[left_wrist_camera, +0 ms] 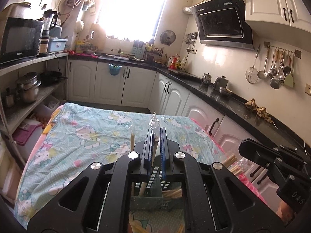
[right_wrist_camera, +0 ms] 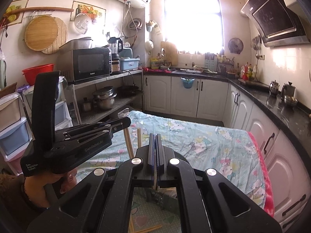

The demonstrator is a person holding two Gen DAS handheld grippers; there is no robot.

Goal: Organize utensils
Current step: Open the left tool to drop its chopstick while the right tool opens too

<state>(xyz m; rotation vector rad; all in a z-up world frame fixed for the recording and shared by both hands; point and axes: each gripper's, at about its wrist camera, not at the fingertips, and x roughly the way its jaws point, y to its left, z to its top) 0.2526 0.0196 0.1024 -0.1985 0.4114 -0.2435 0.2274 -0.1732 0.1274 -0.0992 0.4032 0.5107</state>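
My cartoon-print tablecloth point(left_wrist_camera: 81, 136) fills mid-frame; the microwave point(right_wrist_camera: 91, 66) at left-centre reads "Galanz". Lower centre, my left gripper point(left_wrist_camera: 155, 136) is clamped on a plastic-wrapped chopstick point(left_wrist_camera: 155, 147) above the green utensil basket point(left_wrist_camera: 147, 198). My right gripper point(right_wrist_camera: 155, 141) pinches a chopstick point(right_wrist_camera: 155, 180); the left one's body reads "GenRobot.AI".

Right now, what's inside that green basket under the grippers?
Wooden chopsticks stand and lean inside the green basket. The left gripper covers most of the basket, so its bottom and anything else in it stay hidden.
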